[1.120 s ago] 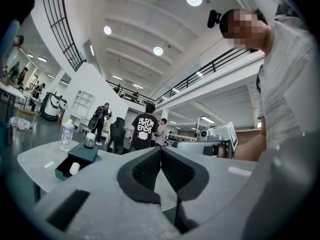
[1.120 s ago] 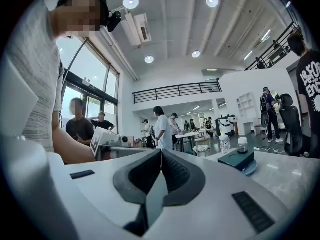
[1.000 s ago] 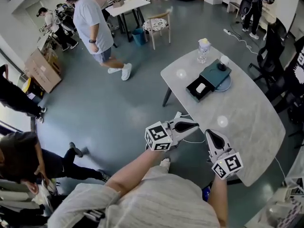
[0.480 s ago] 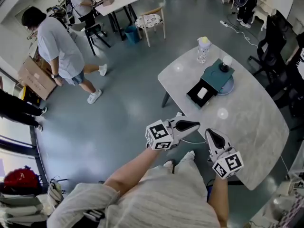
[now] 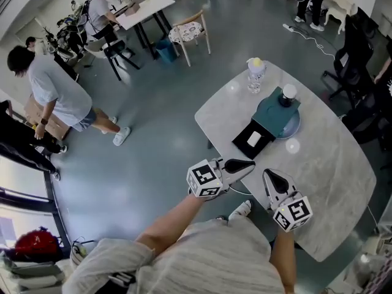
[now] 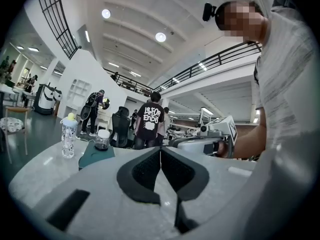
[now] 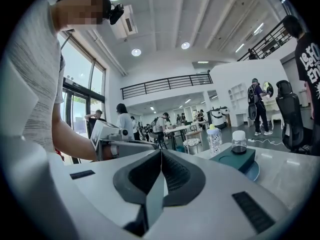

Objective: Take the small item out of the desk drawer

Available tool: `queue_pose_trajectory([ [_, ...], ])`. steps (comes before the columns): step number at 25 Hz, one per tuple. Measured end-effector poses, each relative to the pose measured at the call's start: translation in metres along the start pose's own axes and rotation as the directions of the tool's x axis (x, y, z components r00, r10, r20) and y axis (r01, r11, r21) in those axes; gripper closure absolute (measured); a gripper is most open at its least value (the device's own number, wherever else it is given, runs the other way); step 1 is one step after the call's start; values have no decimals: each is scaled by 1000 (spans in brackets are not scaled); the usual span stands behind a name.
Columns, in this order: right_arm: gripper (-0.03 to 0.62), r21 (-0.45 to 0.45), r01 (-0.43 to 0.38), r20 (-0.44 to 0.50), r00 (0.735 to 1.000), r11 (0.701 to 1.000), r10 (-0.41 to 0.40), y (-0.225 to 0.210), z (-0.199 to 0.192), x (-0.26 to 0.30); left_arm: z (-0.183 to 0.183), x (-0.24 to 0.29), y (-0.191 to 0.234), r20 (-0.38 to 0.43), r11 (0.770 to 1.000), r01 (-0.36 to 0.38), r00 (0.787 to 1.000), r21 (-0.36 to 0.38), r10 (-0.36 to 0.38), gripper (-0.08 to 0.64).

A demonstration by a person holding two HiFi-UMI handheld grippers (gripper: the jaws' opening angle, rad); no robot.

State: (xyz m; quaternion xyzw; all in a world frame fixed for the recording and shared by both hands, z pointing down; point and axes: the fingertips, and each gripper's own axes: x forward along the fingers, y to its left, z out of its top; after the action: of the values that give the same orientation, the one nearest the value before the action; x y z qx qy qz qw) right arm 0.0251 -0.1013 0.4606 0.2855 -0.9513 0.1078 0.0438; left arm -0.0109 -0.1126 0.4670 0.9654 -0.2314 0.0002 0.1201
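Pale marbled worktop (image 5: 324,164) carries a teal drawer unit (image 5: 277,112) with its black drawer (image 5: 240,144) pulled open; the small white item (image 5: 255,139) lies inside it. The left tool (image 5: 248,163) and right tool (image 5: 268,175) hover by the worktop's near edge, well apart from the drawer, each with jaws pressed together and holding nothing. A bystander's black T-shirt (image 6: 150,121) bears white lettering, too blurred to read.

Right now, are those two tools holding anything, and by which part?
Nothing is held. The left gripper and right gripper both have their jaws shut and empty; the small white item lies in the open drawer.
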Motion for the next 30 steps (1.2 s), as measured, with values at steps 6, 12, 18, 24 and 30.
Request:
queue_pose_trajectory([
  [6,583,-19,-19,-22,1000,1000,19,-42,-2,14,-1,35,33,-39,999,-23,999,34,24,543],
  [12,583,-10,-21,-32,999,1000,21,-66,-7,19,-10,52,53,-115,994,-23,993,103,35,543],
  [18,583,2,-4,-35,999,1000,4,-79,-9,28,-21,58,75,-216,983,1,976,182,39,543],
  [24,583,16,43,-43,998,999,-42,-90,-16,41,-41,65,103,-314,967,64,949,246,17,541],
  [30,583,32,101,-59,993,994,-99,-100,-21,58,-61,70,126,-408,946,159,912,283,-31,500],
])
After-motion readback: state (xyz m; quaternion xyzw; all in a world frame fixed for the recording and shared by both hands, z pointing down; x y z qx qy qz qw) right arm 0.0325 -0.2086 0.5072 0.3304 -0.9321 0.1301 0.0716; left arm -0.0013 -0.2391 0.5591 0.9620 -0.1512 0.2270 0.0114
